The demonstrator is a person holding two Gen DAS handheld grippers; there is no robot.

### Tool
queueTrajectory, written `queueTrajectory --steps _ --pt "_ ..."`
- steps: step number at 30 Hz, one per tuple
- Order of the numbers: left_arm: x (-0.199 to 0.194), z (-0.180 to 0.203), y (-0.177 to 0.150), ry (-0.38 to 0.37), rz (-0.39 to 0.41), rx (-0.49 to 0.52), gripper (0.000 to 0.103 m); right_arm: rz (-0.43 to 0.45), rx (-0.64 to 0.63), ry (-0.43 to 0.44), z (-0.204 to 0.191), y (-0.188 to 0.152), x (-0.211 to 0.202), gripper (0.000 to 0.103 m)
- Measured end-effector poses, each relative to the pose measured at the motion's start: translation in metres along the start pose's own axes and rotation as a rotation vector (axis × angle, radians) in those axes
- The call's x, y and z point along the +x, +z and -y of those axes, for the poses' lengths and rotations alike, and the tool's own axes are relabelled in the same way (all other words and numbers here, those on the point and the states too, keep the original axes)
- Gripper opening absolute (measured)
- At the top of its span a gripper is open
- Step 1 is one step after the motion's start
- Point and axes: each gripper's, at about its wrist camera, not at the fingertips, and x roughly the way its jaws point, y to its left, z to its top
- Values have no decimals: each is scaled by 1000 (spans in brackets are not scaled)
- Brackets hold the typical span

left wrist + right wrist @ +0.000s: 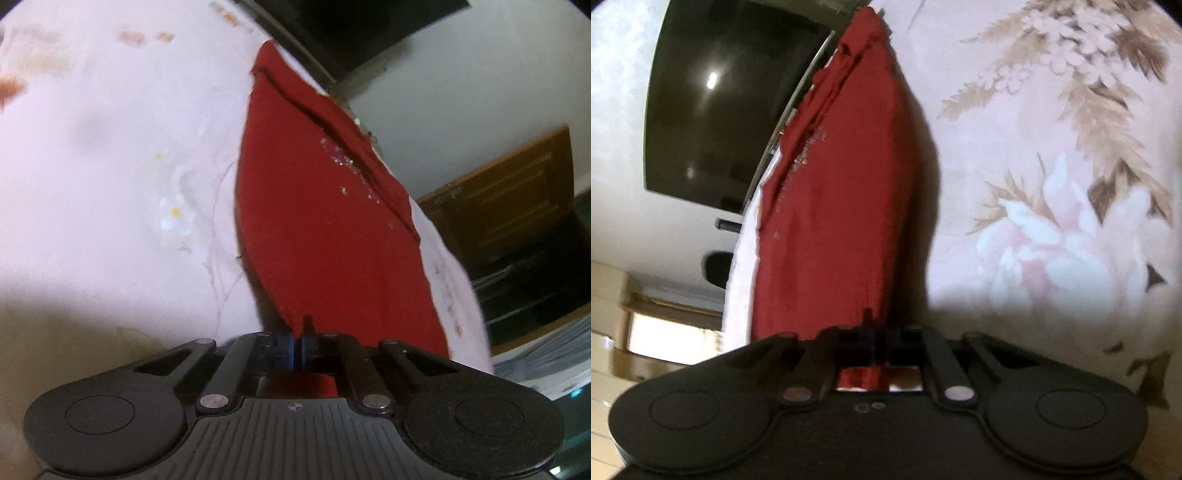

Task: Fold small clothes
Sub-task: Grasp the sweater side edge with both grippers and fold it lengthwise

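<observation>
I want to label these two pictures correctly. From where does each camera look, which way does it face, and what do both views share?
Left wrist: sits on the left gripper, faces forward and downward along its shut fingers at the red garment on the floral bedsheet; only the gripper's black body shows.
Right wrist: sits on the right gripper, faces forward and downward at the red garment, the floral bedsheet and a dark screen; only its gripper shows.
Shared: the garment, pinched by both grippers, and the bedsheet.
</observation>
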Motion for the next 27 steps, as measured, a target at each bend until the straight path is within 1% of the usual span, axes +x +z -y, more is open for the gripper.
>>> queueTrajectory --steps 2,3,5,7,8,10,11,12,13,14,15,16,19,23,24,25,27 --pt "-9 11 0 -14 25 30 3 34 -49 -28 -13 0 -5 5" --pt "-15 15 0 -27 45 43 3 56 -74 -25 -19 -2 -13 5" --pt "-28 17 2 -53 78 42 3 94 -124 9 -35 -3 -28 5" --pt "-37 16 3 -58 99 39 3 116 -190 14 -52 -4 -43 5" --pt "-39 12 1 -46 96 36 2 120 -214 9 -57 -4 -49 5" --pt "-34 -1 -8 11 50 27 2 113 -227 -17 -55 -5 -48 5" --pt "-26 -8 -14 53 22 34 2 98 -218 -42 -49 -5 -44 5" --pt "-27 -17 -20 17 50 9 2 65 -203 -91 -35 -7 -34 5" --pt "-27 -23 -20 -5 59 -42 2 30 -181 -143 -21 -8 -25 3" --pt "-29 -23 -19 -4 62 -52 2 30 -120 -126 -5 -10 -18 2" --pt "-29 -19 -20 8 62 -31 2 43 -53 -88 2 -8 -18 4" --pt "-28 -16 -20 18 61 -12 2 59 -17 -72 5 -8 -19 4" --pt "-28 -15 -17 14 59 -17 2 67 -77 -98 -5 -11 -13 5" --pt "-25 -15 -19 15 67 -13 3 76 -38 -68 1 -8 -6 4" --pt "-25 -16 -19 13 67 -25 3 77 -32 -62 5 -10 -10 3" --pt "-26 -16 -19 6 67 -33 3 78 -26 -58 6 -11 -8 5" --pt "-27 -18 -20 3 63 -41 3 88 -10 -39 6 -16 -13 16"
